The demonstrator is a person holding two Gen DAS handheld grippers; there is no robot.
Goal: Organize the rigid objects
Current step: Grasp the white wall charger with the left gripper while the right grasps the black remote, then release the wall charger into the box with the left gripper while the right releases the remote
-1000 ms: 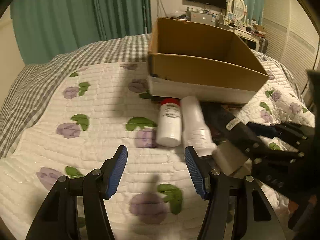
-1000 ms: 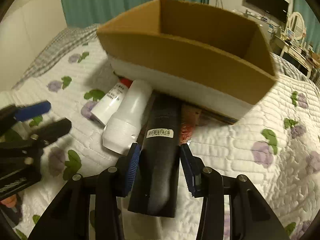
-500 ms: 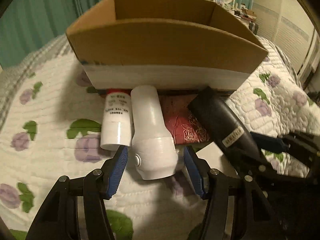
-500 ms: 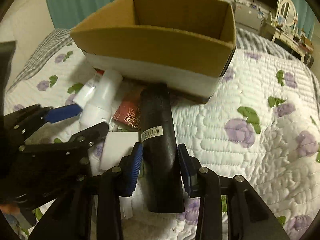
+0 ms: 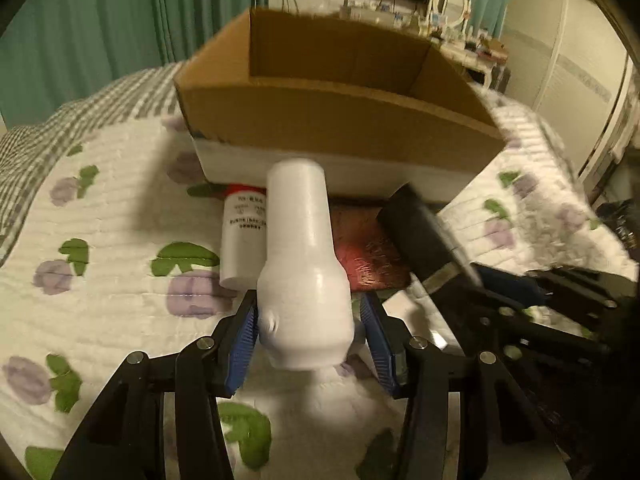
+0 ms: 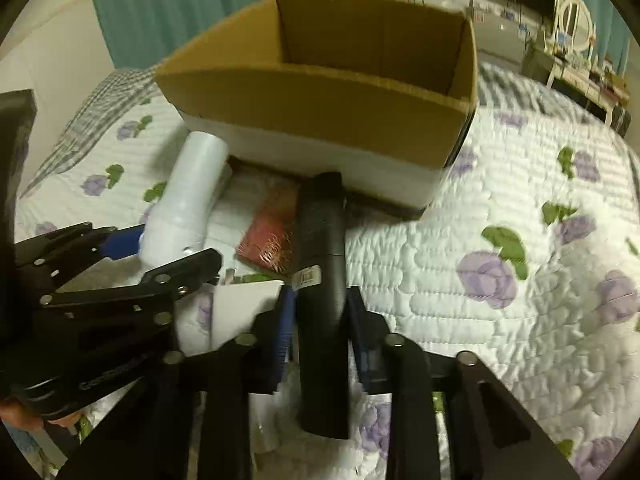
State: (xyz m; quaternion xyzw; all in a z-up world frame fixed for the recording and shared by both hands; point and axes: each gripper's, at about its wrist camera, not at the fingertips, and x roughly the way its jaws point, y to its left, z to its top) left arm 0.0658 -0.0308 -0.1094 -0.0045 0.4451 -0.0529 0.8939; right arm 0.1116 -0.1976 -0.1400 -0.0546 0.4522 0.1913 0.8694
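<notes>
My left gripper (image 5: 308, 340) is shut on a large white bottle (image 5: 300, 264) and holds it lifted, pointing toward the open cardboard box (image 5: 336, 120). The white bottle also shows in the right wrist view (image 6: 188, 200). My right gripper (image 6: 320, 332) is shut on a black cylinder (image 6: 322, 264), also lifted, its far end near the box's (image 6: 320, 100) front wall. The black cylinder shows in the left wrist view (image 5: 420, 232). A small white bottle with a red cap (image 5: 242, 236) and a red patterned packet (image 5: 368, 252) lie on the bed in front of the box.
The floral quilt (image 5: 104, 280) covers the bed, with checked fabric (image 5: 72, 120) beyond it. A white flat item (image 6: 244, 304) lies under the grippers. Green curtains hang behind. A dresser with clutter (image 5: 452, 36) stands at the far right.
My left gripper closed on the large white bottle and raised it off the quilt. My right gripper kept hold of the black cylinder and lifted it nearer the box.
</notes>
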